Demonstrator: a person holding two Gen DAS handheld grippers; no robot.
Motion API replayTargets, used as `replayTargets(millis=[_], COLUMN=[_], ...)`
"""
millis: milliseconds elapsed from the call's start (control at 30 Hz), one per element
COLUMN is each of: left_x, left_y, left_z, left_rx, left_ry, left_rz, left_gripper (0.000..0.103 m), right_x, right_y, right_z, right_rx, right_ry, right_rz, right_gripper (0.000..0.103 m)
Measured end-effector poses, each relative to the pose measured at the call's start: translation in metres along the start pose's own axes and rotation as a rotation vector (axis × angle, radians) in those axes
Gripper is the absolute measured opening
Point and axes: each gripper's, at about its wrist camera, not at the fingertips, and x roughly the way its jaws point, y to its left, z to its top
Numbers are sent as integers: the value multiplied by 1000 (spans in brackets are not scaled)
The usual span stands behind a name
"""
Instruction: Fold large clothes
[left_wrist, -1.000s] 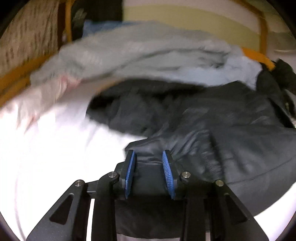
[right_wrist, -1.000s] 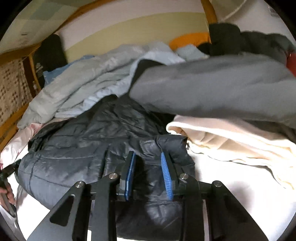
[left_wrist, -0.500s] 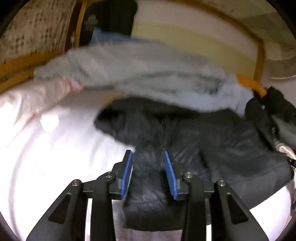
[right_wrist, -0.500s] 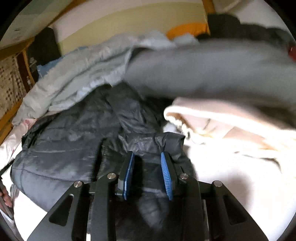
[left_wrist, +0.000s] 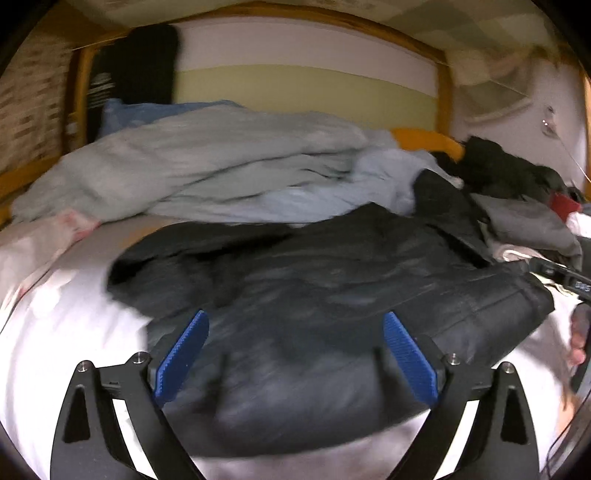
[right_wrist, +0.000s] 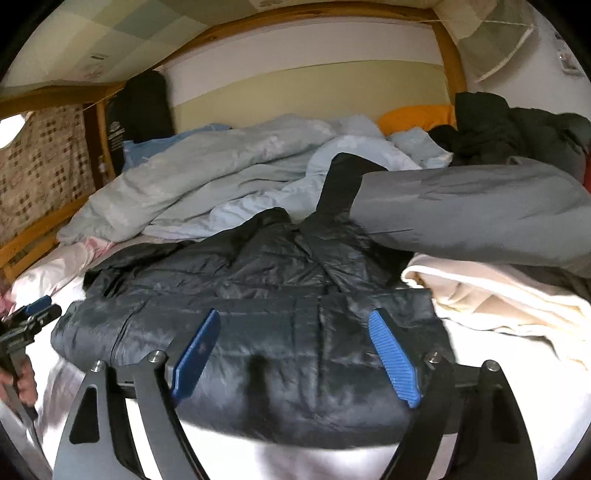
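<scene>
Jacket (right_wrist: 258, 295) — dark, quilted and puffy — lies across the middle of the bed, on the white sheet (right_wrist: 498, 417), with its lower part doubled back so a thick folded edge faces both cameras. In the right wrist view that near edge runs almost straight from left to right and ends at a square corner just beside a cream blanket (right_wrist: 498, 295). Bare sheet shows in front of the fold and at the near right.

Left hand-held gripper (left_wrist: 295, 354) has its jaws opening, blue pads (left_wrist: 181, 358) spread wide with the jacket's folded edge lying between and beneath them; the pads press on nothing. Right hand-held gripper (right_wrist: 295, 350) is opening too, pads (right_wrist: 395, 358) wide apart over the same fold, gripping nothing.

Room is tight on the far side: a pale blue duvet (right_wrist: 221, 177) is heaped along the jacket's far edge, touching it. On the right a grey garment (right_wrist: 480, 206) lies over the cream blanket and overlaps the jacket's far right part, with black clothes (right_wrist: 498, 125) piled behind. In the left wrist view open sheet (left_wrist: 62, 325) spreads wide to the left of the jacket — the clearest space — up to a pinkish cloth (left_wrist: 74, 225) near the wooden bed frame (right_wrist: 33, 243). The far end is closed off by the headboard (right_wrist: 314, 81).
</scene>
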Motion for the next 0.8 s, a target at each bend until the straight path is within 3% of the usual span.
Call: replayTargets(millis=[33, 167, 333, 800], left_x=[7, 38, 78, 97], left_y=[-12, -47, -66, -66], left_z=[7, 20, -2, -28], left_rx=[17, 29, 33, 13], left_ry=[13, 97, 227, 293], left_rz=[-12, -77, -65, -68], left_gripper=[83, 82, 82, 84], right_x=[4, 21, 61, 84], right_y=[7, 48, 66, 52], right_z=[3, 8, -13, -40], right_rx=[-3, -104, -190, -193], right_ry=[8, 44, 220, 302], right_rz=[19, 67, 14, -3], right_gripper=[84, 84, 85, 94])
